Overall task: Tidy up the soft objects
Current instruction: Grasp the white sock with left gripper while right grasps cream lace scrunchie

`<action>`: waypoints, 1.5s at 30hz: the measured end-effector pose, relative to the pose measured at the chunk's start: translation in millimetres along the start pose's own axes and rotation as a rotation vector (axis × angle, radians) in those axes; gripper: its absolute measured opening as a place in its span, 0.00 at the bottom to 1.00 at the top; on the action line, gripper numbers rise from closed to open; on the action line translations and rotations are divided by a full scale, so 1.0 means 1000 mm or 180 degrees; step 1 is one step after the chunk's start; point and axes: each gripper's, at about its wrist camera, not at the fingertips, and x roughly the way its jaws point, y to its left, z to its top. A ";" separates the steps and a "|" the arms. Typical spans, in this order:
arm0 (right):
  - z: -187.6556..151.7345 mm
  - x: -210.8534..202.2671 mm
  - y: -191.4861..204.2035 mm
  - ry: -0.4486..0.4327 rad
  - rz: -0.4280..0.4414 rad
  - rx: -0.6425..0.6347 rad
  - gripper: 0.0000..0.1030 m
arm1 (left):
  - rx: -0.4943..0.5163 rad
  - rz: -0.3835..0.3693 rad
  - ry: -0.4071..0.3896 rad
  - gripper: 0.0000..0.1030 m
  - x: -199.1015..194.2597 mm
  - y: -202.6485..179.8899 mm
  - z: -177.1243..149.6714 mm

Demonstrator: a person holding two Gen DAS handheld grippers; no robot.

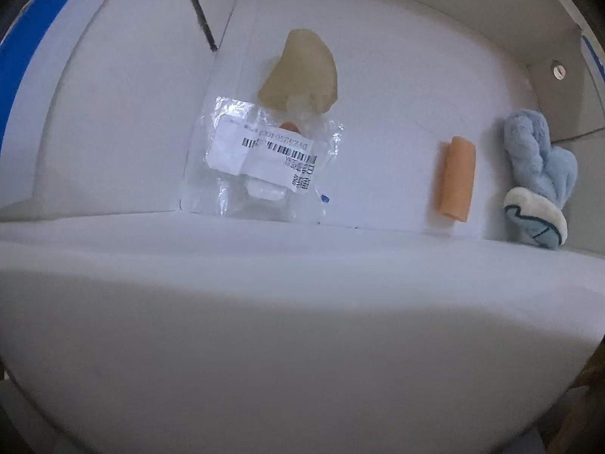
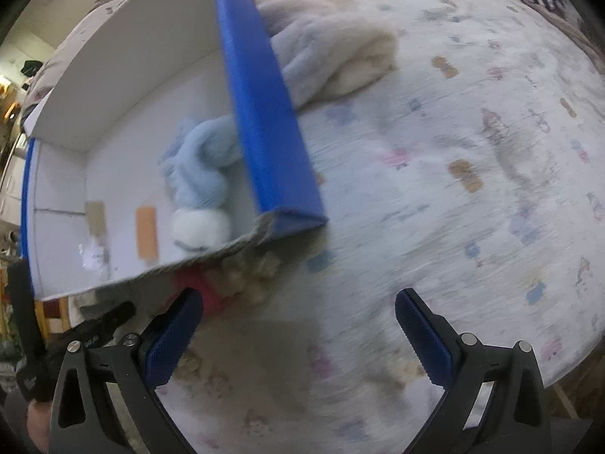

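Observation:
A box [image 2: 261, 121] with blue outside and white inside lies on the bed. In it lie a light blue plush toy [image 2: 200, 174] with a white foot, an orange foam piece [image 2: 146, 232] and a tan piece [image 2: 95, 218]. The left wrist view looks into the box: the blue plush [image 1: 537, 174], the orange foam [image 1: 455, 178], a tan sponge [image 1: 302, 70] and a clear plastic bag [image 1: 264, 170] with a barcode label. My left gripper's fingers are out of view. My right gripper [image 2: 298, 336] is open and empty above the bedsheet, in front of the box corner. A red and tan plush [image 2: 227, 280] lies under the box edge.
A patterned bedsheet [image 2: 472, 151] covers the bed. A fluffy beige and lilac blanket [image 2: 332, 49] lies behind the box. A white flap [image 1: 264, 302] fills the lower left wrist view.

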 end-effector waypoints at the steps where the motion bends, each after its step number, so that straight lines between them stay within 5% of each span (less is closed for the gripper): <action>1: 0.002 0.002 0.001 -0.0016 -0.0011 -0.0016 1.00 | 0.0033 -0.0007 -0.0006 0.44 -0.001 -0.001 0.000; 3: 0.006 0.005 0.003 -0.0038 0.0065 -0.0029 1.00 | 0.0087 0.0019 -0.0023 0.37 -0.002 -0.003 0.001; 9: 0.011 0.024 0.027 0.0072 0.0097 -0.0306 0.78 | 0.0166 -0.0023 -0.0112 0.25 -0.009 -0.008 0.004; 13: 0.012 0.027 0.032 0.0054 0.0074 -0.0399 0.45 | 0.0189 -0.0007 -0.0182 0.25 -0.015 -0.006 0.001; 18: 0.007 0.027 0.030 0.0009 0.0126 -0.0455 0.18 | 0.0199 -0.0037 -0.0239 0.25 -0.024 0.007 -0.010; 32: -0.021 -0.029 0.019 -0.0290 0.0405 -0.0343 0.14 | 0.0039 0.0000 -0.0406 0.25 -0.062 0.040 -0.041; 45: -0.055 -0.070 0.044 -0.0621 0.0580 -0.0669 0.13 | -0.0173 0.0207 -0.0610 0.25 -0.092 0.065 -0.065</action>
